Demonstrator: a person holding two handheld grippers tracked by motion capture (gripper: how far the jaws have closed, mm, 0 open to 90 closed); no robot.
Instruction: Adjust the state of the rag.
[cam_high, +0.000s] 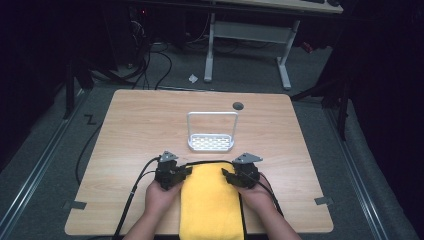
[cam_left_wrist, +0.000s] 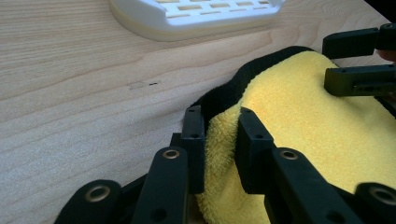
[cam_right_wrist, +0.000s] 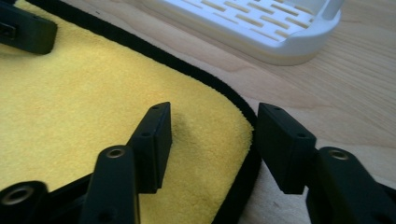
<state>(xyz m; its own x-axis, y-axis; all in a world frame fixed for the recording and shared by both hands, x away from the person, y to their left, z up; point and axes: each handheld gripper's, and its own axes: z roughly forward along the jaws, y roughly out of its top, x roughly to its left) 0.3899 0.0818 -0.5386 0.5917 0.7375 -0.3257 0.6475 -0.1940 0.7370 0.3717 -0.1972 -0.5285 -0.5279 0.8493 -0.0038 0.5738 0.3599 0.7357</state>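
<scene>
Yellow towel (cam_high: 211, 202): flat at table's (cam_high: 135, 130) near edge, black-trimmed far corners forward | left gripper (cam_left_wrist: 219, 140): clamped on far-left corner | right gripper (cam_right_wrist: 212, 140): jaws apart, straddling far-right corner, not yet closed | white rack (cam_high: 211, 142): just beyond, empty | progress: judged early; lifting remains.

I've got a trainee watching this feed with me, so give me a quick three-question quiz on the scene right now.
1. True or false: the left claw has the yellow towel pinched at a corner.
2. The right claw is: A) shut on the towel, B) open astride the towel's black-edged corner, C) holding the rack.
3. What white item stands beyond the towel?

Key: 1 true; 2 B; 3 the white rack.
</scene>
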